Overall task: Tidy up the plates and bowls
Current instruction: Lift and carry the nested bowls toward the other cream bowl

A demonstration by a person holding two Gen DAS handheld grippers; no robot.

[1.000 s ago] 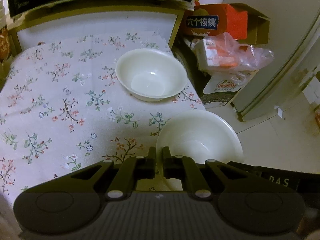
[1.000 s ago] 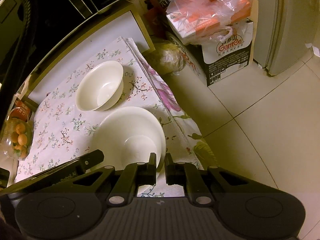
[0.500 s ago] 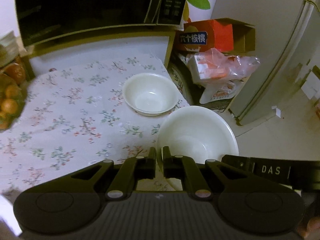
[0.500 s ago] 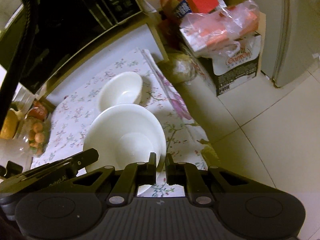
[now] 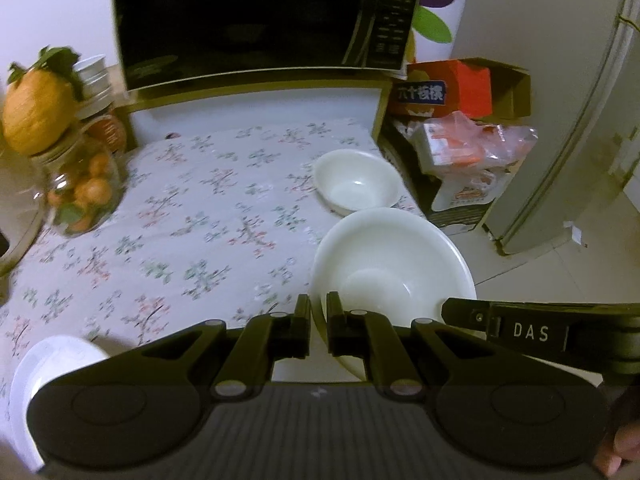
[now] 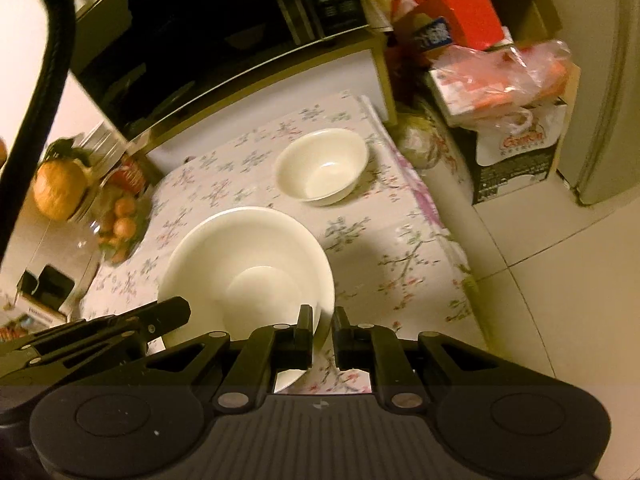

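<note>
A large white bowl (image 5: 394, 268) is held above the floral tablecloth (image 5: 200, 216). My left gripper (image 5: 319, 312) is shut on its left rim. My right gripper (image 6: 323, 322) is shut on its right rim; the bowl also shows in the right wrist view (image 6: 248, 264). A smaller white bowl (image 5: 356, 186) sits on the cloth beyond, near the table's far right corner, and shows in the right wrist view (image 6: 322, 164). A white plate edge (image 5: 28, 384) shows at the lower left.
A microwave (image 5: 256, 16) stands on a shelf at the back. A glass jar of oranges (image 5: 82, 188) and a yellow fruit (image 5: 36, 108) sit at the left. Boxes and a plastic bag (image 5: 464, 144) crowd the floor at the right, beside a fridge (image 5: 568, 128).
Both grippers rose and pulled back with the large bowl held between them. The microwave, jar and plate edge came into view; the small bowl now looks farther away.
</note>
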